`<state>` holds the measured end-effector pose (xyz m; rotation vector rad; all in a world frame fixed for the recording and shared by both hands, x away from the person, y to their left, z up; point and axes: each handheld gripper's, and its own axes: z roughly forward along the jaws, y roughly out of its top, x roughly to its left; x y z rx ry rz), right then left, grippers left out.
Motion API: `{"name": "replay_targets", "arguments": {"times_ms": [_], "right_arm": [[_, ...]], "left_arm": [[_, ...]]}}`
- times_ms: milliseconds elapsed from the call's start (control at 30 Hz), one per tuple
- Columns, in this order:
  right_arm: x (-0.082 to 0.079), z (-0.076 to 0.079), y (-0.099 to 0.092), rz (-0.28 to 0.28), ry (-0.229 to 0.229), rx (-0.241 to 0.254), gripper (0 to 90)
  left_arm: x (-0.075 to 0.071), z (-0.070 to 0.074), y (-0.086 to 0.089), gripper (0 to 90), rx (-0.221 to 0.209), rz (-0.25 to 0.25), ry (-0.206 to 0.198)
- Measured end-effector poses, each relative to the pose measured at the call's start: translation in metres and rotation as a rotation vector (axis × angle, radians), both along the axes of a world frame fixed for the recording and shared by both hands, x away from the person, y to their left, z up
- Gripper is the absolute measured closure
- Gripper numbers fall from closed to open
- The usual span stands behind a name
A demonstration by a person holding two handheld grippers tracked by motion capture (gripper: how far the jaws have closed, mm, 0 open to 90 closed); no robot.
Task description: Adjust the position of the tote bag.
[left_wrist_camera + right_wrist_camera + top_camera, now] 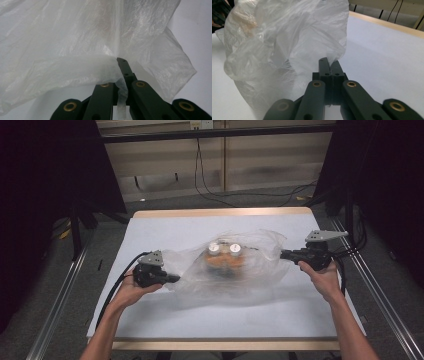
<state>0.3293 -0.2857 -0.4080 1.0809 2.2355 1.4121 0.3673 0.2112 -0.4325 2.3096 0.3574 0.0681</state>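
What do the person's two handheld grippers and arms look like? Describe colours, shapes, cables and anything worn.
Both the left gripper and the right gripper are black, each topped by a grey three-cornered plate. Black cables trail from both. Up close, the jaws are flat black links joined by brass-coloured rivets, ending in narrow fingertips with small screw holes. The forearms are bare: no sleeves, gloves or watch visible.

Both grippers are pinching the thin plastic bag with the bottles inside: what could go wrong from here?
1. The left gripper and right gripper each clamp only a thin fold of the plastic bag; the film could slip out or tear.
2. The two white-capped bottles sit loose inside, so they may topple if the bag is pulled apart or lifted.
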Motion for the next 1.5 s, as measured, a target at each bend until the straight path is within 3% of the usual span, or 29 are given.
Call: {"name": "replay_targets", "arguments": {"times_ms": [200,433,500,533,667,767,933,1133,1333,1500], "right_arm": [[0.003,-0.010,0.007,0.040,0.042,-0.059,90.0],[0.004,-0.014,0.009,0.070,0.063,-0.087,90.0],[0.004,-0.014,0.009,0.068,0.060,-0.094,90.0],[0.005,-0.017,0.009,0.051,0.071,-0.152,90.0],[0.009,-0.028,0.003,0.027,0.106,-0.156,90.0],[0.010,-0.030,0.003,0.022,0.110,-0.164,90.0],[0.015,-0.045,-0.002,-0.004,0.153,-0.201,90.0],[0.017,-0.052,-0.006,-0.023,0.175,-0.209,90.0],[0.019,-0.068,0.001,-0.009,0.206,-0.287,90.0],[0.015,-0.070,0.003,-0.020,0.180,-0.308,90.0]], "left_arm": [[-0.001,-0.004,-0.005,90.0,0.023,-0.036,0.016],[-0.001,-0.003,-0.004,90.0,0.015,-0.036,0.009],[-0.001,-0.002,-0.004,90.0,0.027,-0.033,0.009],[-0.001,-0.004,-0.005,90.0,0.045,-0.017,-0.005],[0.001,-0.005,-0.007,90.0,0.053,-0.004,-0.006],[0.003,-0.007,-0.006,90.0,0.096,0.030,-0.032],[0.008,-0.018,0.003,90.0,0.104,0.080,-0.019],[0.010,-0.020,0.003,90.0,0.098,0.093,-0.020],[0.010,-0.027,-0.003,90.0,0.157,0.081,-0.017],[0.008,-0.035,-0.005,90.0,0.177,0.076,-0.009]]}}
